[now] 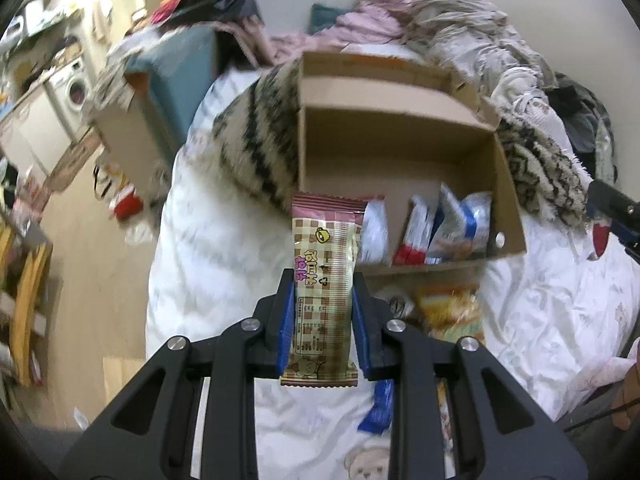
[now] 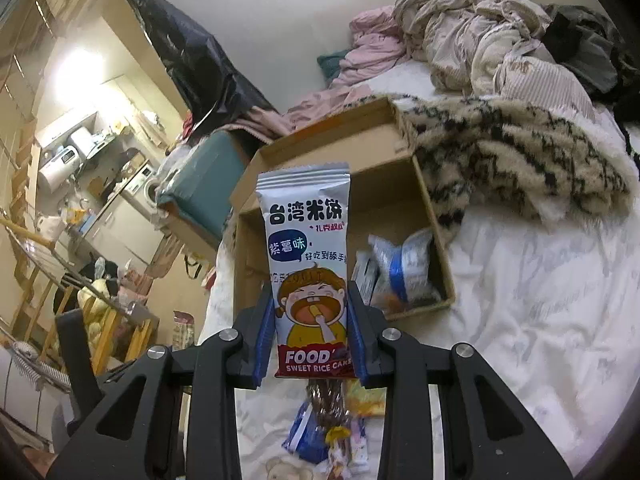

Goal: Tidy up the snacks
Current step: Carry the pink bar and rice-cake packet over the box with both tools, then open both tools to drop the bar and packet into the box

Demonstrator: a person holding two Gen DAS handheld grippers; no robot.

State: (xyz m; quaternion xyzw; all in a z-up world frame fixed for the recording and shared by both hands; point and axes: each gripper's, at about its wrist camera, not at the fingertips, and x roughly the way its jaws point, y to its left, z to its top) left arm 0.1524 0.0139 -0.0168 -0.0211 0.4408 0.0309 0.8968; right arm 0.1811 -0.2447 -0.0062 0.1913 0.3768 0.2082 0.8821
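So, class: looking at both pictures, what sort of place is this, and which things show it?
Probably a bedroom in a small lived-in flat: a bed with white bedding, crumpled clothes heaped on it, and a washing machine in the kitchen corner beyond.

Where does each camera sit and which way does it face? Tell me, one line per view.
Left wrist: rides the left tool, looking down its fingers at the pink checked snack bar it grips, cardboard box beyond.
Right wrist: rides the right tool, facing its gripped rice cake packet, same box behind.
Shared: box, striped fuzzy blanket, white bedding.
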